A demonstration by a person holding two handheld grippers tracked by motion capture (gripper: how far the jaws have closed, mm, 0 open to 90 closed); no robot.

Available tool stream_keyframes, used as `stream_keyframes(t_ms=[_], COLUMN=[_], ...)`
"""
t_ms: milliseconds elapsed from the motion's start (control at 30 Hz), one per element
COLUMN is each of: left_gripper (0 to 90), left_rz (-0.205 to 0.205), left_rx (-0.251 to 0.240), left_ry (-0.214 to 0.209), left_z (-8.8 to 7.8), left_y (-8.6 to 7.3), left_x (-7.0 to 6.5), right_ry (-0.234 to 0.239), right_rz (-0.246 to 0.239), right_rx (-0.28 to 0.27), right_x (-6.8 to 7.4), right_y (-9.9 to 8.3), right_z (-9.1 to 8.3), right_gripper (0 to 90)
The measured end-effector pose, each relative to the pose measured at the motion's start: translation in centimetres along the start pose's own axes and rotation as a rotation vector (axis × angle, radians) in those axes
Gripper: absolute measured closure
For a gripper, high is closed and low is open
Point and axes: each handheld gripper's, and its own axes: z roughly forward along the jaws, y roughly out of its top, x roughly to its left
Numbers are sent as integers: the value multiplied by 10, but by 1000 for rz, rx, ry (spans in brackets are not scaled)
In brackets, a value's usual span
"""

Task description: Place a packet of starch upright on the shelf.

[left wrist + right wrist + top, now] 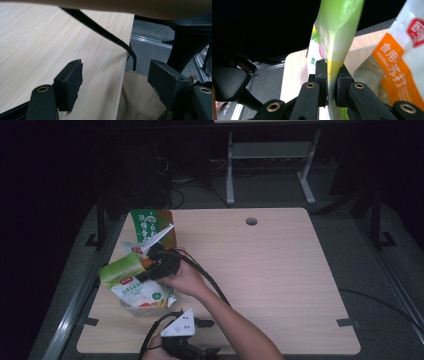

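Right gripper (331,75) jaws clamp the green pouch (337,30), its base hidden; left gripper (117,82) jaws released at the counter (37,45) edge

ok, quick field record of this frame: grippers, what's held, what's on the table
right gripper: shut on the green-topped bag, fingers clamping its green top edge
left gripper: open, nothing between its fingers, near the table's front edge
green-topped bag: over a clear container at the table's left side
orange-and-white bag: close beside the held bag
green-and-orange packet: behind them, farther from the person
table: light wood, round hole near the far edge
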Motion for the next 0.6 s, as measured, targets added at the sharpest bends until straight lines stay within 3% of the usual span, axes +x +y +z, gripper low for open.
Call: stream_keyframes(t_ms=[600], left_gripper=[279], left_rz=[-16], left_rx=[9], left_ry=[16], left_z=[0], left_y=[-2], left_x=[4], right_ry=[-12], right_rz=[37], right_rx=[35], right_x=[-11], right_y=[-35], right_z=[-11], right_gripper=[883])
